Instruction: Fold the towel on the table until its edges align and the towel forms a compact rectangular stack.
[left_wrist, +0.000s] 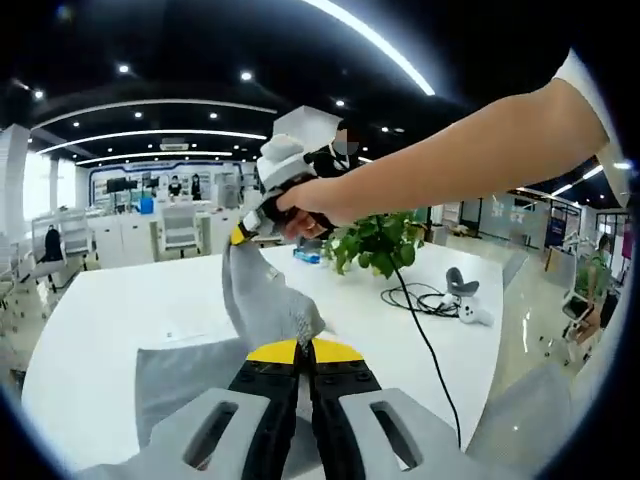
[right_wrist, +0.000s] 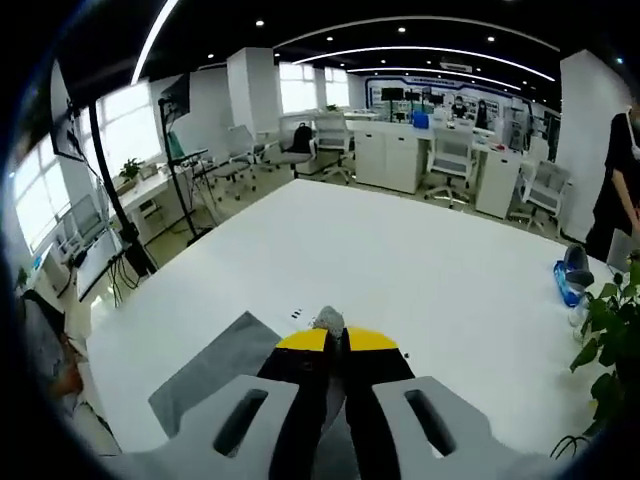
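Left gripper (left_wrist: 304, 351), jaws closed, pinches a raised fold of the grey towel (left_wrist: 190, 375), which otherwise lies on the white table (left_wrist: 120, 300). Right gripper (right_wrist: 336, 340), jaws likewise closed, clamps another towel corner held above the table, near a potted plant (left_wrist: 380, 245).

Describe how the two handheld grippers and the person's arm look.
Both the left gripper and right gripper have light grey bodies with slotted openings, black fingers and yellow tips. The arm is bare to a short white sleeve.
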